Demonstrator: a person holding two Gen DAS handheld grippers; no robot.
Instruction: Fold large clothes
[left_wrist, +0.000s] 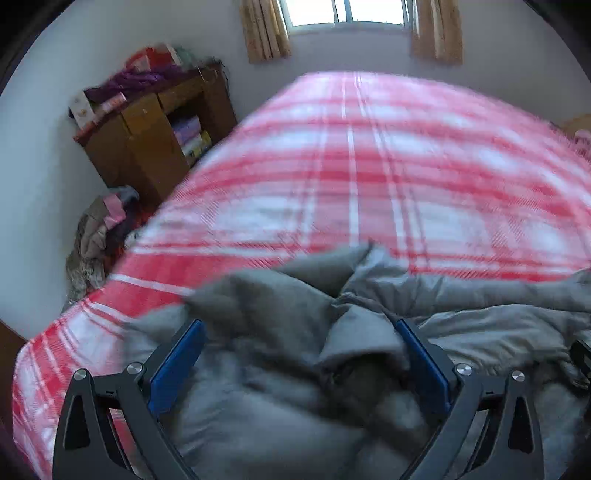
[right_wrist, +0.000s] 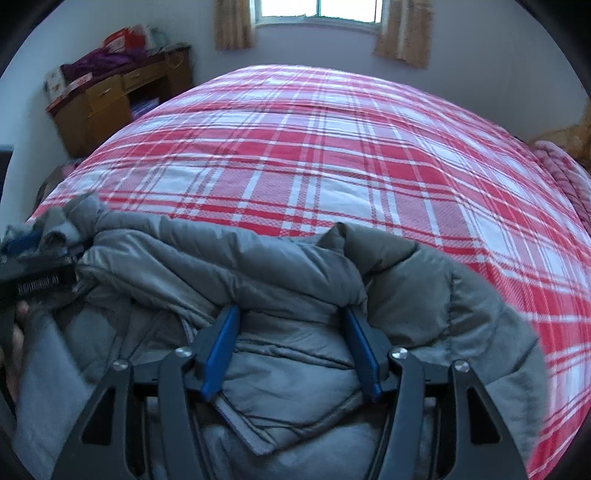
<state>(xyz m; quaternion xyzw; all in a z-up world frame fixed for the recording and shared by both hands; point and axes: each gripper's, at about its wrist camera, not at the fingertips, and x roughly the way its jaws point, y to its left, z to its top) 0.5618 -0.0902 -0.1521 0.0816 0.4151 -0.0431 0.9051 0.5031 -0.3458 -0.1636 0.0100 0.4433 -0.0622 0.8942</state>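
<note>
A grey puffer jacket (left_wrist: 280, 387) (right_wrist: 295, 258) lies crumpled on the near edge of a bed with a red-and-white plaid cover (left_wrist: 369, 166) (right_wrist: 314, 147). My left gripper (left_wrist: 298, 326) is open wide over the jacket, and a raised fold of grey fabric stands between its blue pads without being pinched. In the right wrist view it shows at the left edge (right_wrist: 33, 273), held by a hand. My right gripper (right_wrist: 290, 312) is open, with its fingertips tucked under a roll of the jacket and quilted fabric lying loose between the pads.
A wooden desk (left_wrist: 155, 122) (right_wrist: 103, 96) piled with bags and clothes stands at the back left. A heap of clothes (left_wrist: 99, 236) lies on the floor beside the bed. A curtained window (left_wrist: 347, 11) is on the far wall. A pink blanket (right_wrist: 565, 177) lies at the bed's right edge.
</note>
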